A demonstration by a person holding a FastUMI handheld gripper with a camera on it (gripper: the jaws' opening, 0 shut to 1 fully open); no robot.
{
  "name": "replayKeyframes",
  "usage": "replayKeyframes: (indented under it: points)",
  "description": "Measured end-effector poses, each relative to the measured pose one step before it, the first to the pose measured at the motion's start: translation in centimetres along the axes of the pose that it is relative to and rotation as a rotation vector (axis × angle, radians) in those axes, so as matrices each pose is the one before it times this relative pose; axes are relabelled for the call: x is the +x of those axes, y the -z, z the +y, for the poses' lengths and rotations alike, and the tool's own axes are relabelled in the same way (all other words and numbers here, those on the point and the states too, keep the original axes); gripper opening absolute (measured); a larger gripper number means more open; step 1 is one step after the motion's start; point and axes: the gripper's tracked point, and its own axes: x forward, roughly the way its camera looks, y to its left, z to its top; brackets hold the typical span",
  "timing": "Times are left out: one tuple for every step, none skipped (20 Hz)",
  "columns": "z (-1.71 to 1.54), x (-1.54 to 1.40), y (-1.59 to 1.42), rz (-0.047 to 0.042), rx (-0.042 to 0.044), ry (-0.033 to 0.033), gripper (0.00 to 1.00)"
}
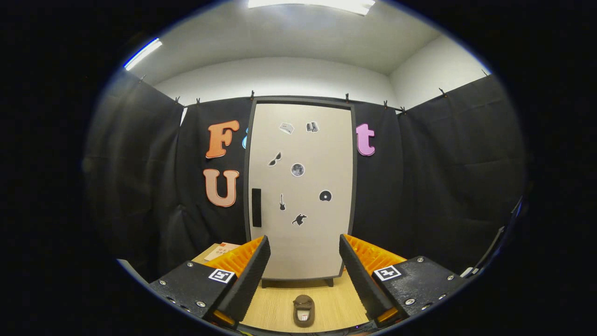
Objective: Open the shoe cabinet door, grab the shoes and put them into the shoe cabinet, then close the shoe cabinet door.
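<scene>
The shoe cabinet (pixel 301 186) stands upright beyond my fingers, a tall pale door in a dark frame, shut. Small stickers dot the door, and a dark vertical handle (pixel 256 207) sits on its left side at mid height. A small brown shoe (pixel 303 310) lies on the wooden floor (pixel 280 303) between my fingers, toe pointing toward me, a short way in front of the cabinet's foot. My gripper (pixel 304 249) is open, its fingers (pixel 252 270) spread wide with nothing held, aimed at the lower part of the door.
Black cloth walls close in the booth on the left, right and behind the cabinet. A flat cardboard box (pixel 221 251) lies on the floor left of the cabinet, behind my left finger.
</scene>
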Motion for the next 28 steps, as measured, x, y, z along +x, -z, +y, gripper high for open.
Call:
replayKeyframes:
  points:
    - [0.771,0.589,0.163,0.00233,-0.00216,-0.00345,0.93]
    - [0.747,0.590,0.117,0.00359,-0.00149,-0.00312,0.93]
    - [0.731,0.729,0.232,0.00332,-0.00015,-0.00311,0.93]
    - [0.702,0.726,0.060,0.00363,0.00003,-0.00464,0.93]
    - [0.650,0.864,0.055,0.00112,-0.00042,-0.00166,0.93]
    - [0.618,0.773,0.076,-0.00004,-0.00141,0.00035,0.93]
    - [0.678,0.723,0.049,-0.00270,-0.00128,0.00075,0.93]
    - [0.701,0.591,-0.006,-0.00313,-0.00113,-0.00087,0.93]
    - [0.670,0.716,0.182,0.00192,-0.00096,0.00086,0.93]
    - [0.600,0.550,0.256,0.00657,0.00096,0.00445,0.93]
    - [0.600,0.569,0.084,0.00181,0.00440,0.00232,0.94]
    - [0.512,0.594,0.096,-0.00041,0.00381,0.00110,0.94]
    - [0.547,0.690,0.074,-0.00016,0.00017,0.00059,0.94]
    - [0.480,0.749,0.150,0.00277,-0.00335,-0.00193,0.94]
    - [0.539,0.748,-0.129,0.01117,-0.00076,-0.00596,0.94]
    - [0.313,0.730,0.088,0.00987,-0.00354,-0.00199,0.94]
    - [0.368,0.750,0.052,0.00680,-0.00342,-0.00189,0.94]
    - [0.319,1.054,0.115,0.00199,-0.00225,-0.00417,0.94]
    - [0.135,0.850,-0.077,-0.00695,0.00116,-0.00137,0.94]
    - [0.156,0.907,-0.161,-0.00811,0.00316,-0.00387,0.94]
    - [0.304,1.299,0.164,-0.00147,0.00108,-0.00548,0.94]
    - [0.159,0.996,0.269,0.01060,-0.00118,-0.00465,0.93]
    - [0.255,1.095,0.204,0.00554,0.00414,-0.00429,0.94]
    - [0.271,1.114,-0.012,-0.00581,0.00698,-0.00812,0.94]
    - [-0.012,1.045,-0.010,-0.00511,0.00225,0.00121,0.92]
    - [0.011,0.967,0.108,0.00096,-0.00211,-0.00126,0.91]
    - [0.066,1.002,0.243,0.00645,-0.00071,-0.00468,0.89]
    - [0.093,0.771,0.185,0.00947,0.00517,-0.00685,0.89]
